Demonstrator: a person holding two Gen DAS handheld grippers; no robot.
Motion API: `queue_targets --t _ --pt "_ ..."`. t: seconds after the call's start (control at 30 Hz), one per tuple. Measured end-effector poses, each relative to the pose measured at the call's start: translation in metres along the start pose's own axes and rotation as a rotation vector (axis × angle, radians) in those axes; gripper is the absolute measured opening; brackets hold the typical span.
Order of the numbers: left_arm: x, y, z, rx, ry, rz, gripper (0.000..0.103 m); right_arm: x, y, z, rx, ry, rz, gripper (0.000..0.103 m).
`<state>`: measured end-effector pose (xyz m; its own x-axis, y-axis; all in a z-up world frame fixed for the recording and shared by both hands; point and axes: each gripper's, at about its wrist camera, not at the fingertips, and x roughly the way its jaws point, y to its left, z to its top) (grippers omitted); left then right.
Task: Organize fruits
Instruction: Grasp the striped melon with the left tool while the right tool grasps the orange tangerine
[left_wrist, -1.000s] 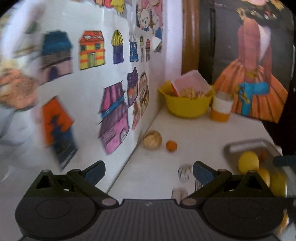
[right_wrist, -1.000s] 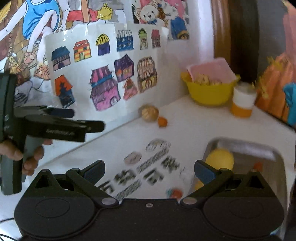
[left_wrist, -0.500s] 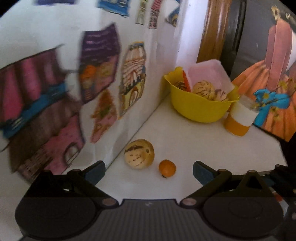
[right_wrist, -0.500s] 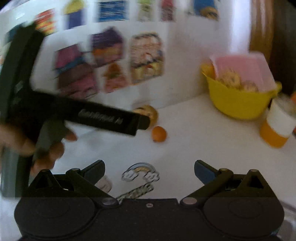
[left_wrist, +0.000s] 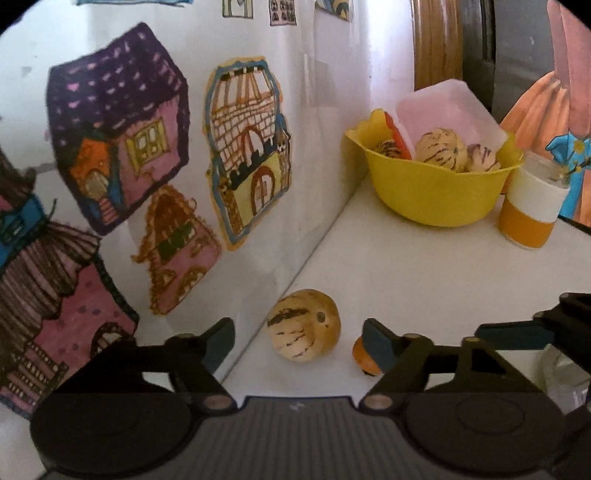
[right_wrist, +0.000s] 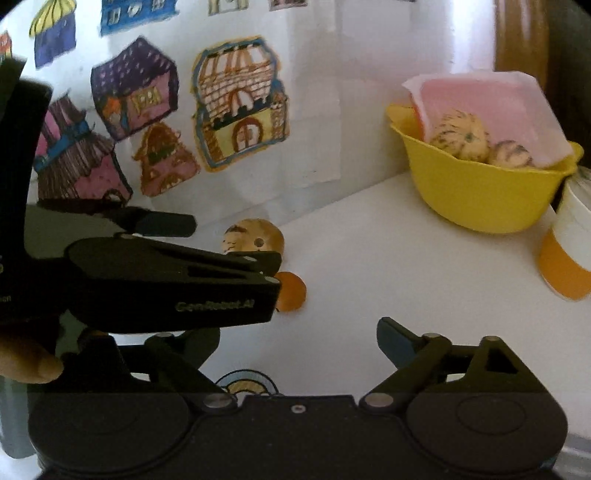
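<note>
A tan melon with dark stripes (left_wrist: 303, 325) lies on the white table (left_wrist: 424, 295) against the wall of drawings. My left gripper (left_wrist: 297, 341) is open, and the melon sits between its fingertips. A small orange fruit (left_wrist: 360, 358) lies right of the melon, half hidden behind the right fingertip. In the right wrist view the left gripper (right_wrist: 229, 251) reaches in from the left, covering part of the melon (right_wrist: 255, 238) and the orange fruit (right_wrist: 293, 291). My right gripper (right_wrist: 295, 338) is open and holds nothing, a short way short of the orange fruit.
A yellow bowl (left_wrist: 436, 195) with more striped melons and a pink lid stands in the back corner, an orange-and-white cup (left_wrist: 532, 210) beside it. The paper-covered wall (left_wrist: 258, 147) bounds the left side. A rainbow sticker (right_wrist: 245, 384) is on the table.
Both grippers have moved forward toward the wall. The melon and the orange fruit are now much closer, and the melon has come between the left gripper's fingers. The metal tray has left view.
</note>
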<state>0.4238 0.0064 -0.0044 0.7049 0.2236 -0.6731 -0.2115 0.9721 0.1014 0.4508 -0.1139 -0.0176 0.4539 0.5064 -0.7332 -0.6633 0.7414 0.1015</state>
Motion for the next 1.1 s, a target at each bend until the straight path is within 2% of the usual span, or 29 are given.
queue_targets --t 0.13,0.43,0.57,0.67,0.8,1.1 --pt "0.009 0.001 -0.003 -0.002 0.015 0.002 0.061 0.010 0.010 0.006 -0.069 -0.018 -0.012 0.080" --pt "0.012 0.010 -0.009 -0.040 0.012 -0.042 0.063 0.039 0.018 0.006 -0.139 -0.005 -0.062 0.058" --pt "0.014 0.014 -0.011 -0.068 0.010 -0.057 0.061 0.048 0.016 0.007 -0.137 -0.009 -0.058 0.041" --pt "0.013 0.022 -0.014 -0.113 -0.001 -0.085 0.053 0.048 0.014 0.006 -0.138 -0.013 -0.052 0.029" --pt "0.011 0.033 -0.018 -0.186 -0.010 -0.115 0.049 0.049 0.015 0.005 -0.138 -0.010 -0.049 0.029" --pt "0.004 0.046 -0.031 -0.230 -0.032 -0.135 0.048 0.033 0.025 -0.001 -0.136 0.010 -0.038 0.028"
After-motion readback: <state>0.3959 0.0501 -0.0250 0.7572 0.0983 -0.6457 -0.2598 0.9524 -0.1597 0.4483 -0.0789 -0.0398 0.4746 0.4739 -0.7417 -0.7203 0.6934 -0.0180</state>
